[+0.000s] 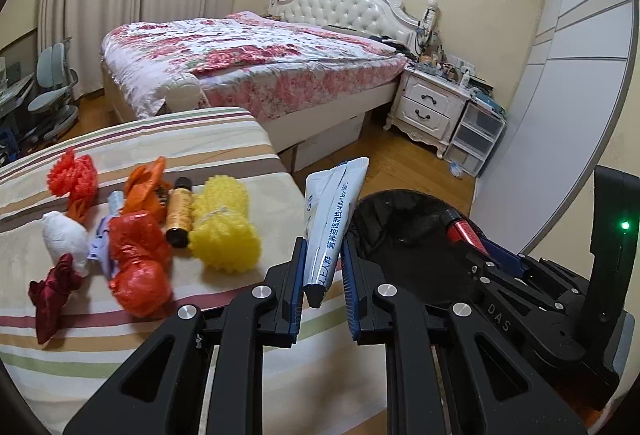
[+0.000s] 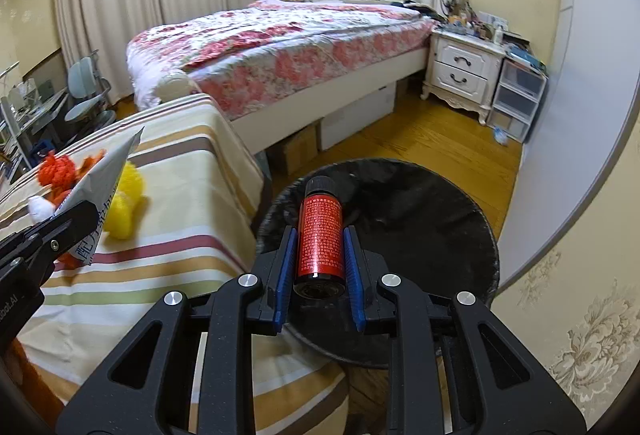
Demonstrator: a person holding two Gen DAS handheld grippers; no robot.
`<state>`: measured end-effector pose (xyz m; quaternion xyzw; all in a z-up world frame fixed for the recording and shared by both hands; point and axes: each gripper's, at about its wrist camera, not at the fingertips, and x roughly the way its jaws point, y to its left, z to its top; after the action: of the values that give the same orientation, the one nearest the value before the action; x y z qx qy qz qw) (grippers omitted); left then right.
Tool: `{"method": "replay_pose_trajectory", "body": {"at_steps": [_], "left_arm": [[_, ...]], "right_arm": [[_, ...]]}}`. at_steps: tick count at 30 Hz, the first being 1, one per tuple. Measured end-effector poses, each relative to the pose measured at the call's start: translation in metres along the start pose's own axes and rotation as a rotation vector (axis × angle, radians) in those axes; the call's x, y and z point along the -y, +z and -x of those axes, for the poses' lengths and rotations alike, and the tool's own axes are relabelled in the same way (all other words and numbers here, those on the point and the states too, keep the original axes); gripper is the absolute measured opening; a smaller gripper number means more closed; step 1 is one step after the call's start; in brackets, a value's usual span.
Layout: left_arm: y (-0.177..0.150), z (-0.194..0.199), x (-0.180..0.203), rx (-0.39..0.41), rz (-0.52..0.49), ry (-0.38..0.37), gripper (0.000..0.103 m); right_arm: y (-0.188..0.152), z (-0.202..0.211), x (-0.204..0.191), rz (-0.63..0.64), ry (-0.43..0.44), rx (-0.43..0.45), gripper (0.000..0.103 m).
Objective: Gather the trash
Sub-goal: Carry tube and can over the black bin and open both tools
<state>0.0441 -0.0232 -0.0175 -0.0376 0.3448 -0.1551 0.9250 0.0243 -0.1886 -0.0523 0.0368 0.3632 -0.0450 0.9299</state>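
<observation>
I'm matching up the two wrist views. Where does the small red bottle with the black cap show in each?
Left wrist view: the small red bottle with the black cap peeks out at right, held in the right tool.
Right wrist view: centre, between the right tool's blue pads.
Shared landmark: the round black-lined trash bin beneath it.

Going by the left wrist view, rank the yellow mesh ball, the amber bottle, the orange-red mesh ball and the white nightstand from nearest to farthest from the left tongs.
1. Yellow mesh ball, just left of the left tongs, on the striped cover.
2. Amber bottle, lying beside that ball, further left.
3. Orange-red mesh ball, at the pile's far left.
4. White nightstand, across the floor beside the bed.
</observation>
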Motion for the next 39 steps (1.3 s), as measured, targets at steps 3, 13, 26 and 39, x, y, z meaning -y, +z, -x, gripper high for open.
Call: {"method": "replay_pose_trajectory", "body": {"at_steps": [3, 13, 26, 39], "left_arm": [[0.002, -0.016, 0.016, -0.016, -0.027, -0.013, 0.018], [0.009, -0.058, 0.051, -0.057, -0.084, -0.034, 0.018], [0.016, -0.099, 0.078, -0.102, -0.151, -0.005, 0.018], [0.014, -0.104, 0.085, -0.110, -0.164, -0.010, 0.054]], "right_arm": [[0.000, -0.007, 0.015, -0.020, -0.025, 0.000, 0.023], [0.005, -0.028, 0.057, -0.096, -0.058, -0.018, 0.023], [0.010, -0.051, 0.080, -0.149, -0.066, -0.050, 0.023], [0.009, -0.060, 0.092, -0.182, -0.076, -0.067, 0.025]]}}
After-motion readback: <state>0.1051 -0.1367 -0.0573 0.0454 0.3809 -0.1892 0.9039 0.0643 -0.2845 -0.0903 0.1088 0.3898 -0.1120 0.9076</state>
